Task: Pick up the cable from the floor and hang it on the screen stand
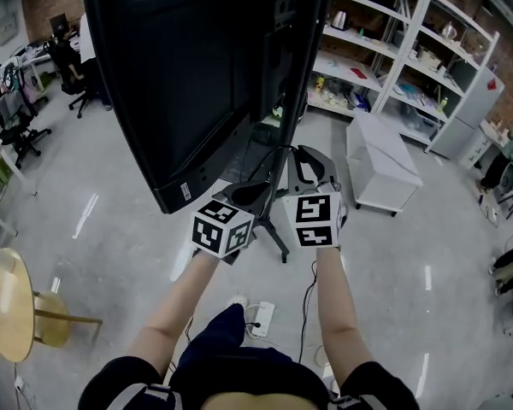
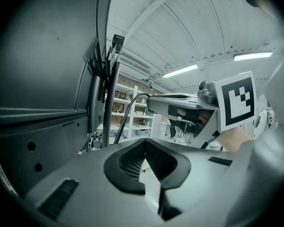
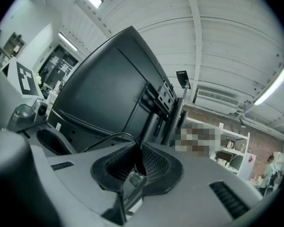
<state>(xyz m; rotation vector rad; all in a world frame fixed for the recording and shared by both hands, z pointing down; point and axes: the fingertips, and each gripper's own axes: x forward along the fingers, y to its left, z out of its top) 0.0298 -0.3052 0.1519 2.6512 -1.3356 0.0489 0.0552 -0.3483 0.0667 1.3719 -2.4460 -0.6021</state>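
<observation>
A big black screen [image 1: 188, 67] hangs on a dark stand pole [image 1: 295, 101]. Both grippers are held up side by side just in front of the pole. A thin black cable [image 1: 278, 149] arcs between them. My right gripper [image 1: 312, 162] is shut on the cable [image 3: 109, 138]. Its plug end [image 3: 132, 178] lies between the jaws behind the tips [image 3: 136, 150]. My left gripper [image 1: 255, 193] has its pads meeting at the tip [image 2: 143, 143]. The cable [image 2: 128, 112] rises from just behind that tip towards the other gripper. The pinch point itself is hidden.
The stand's legs [image 1: 274, 242] spread on the floor below my hands. A white power strip [image 1: 261, 319] lies near my feet. A low white cabinet [image 1: 380, 156] and white shelves [image 1: 393, 49] stand at the right. A round wooden table [image 1: 8, 301] is at the left.
</observation>
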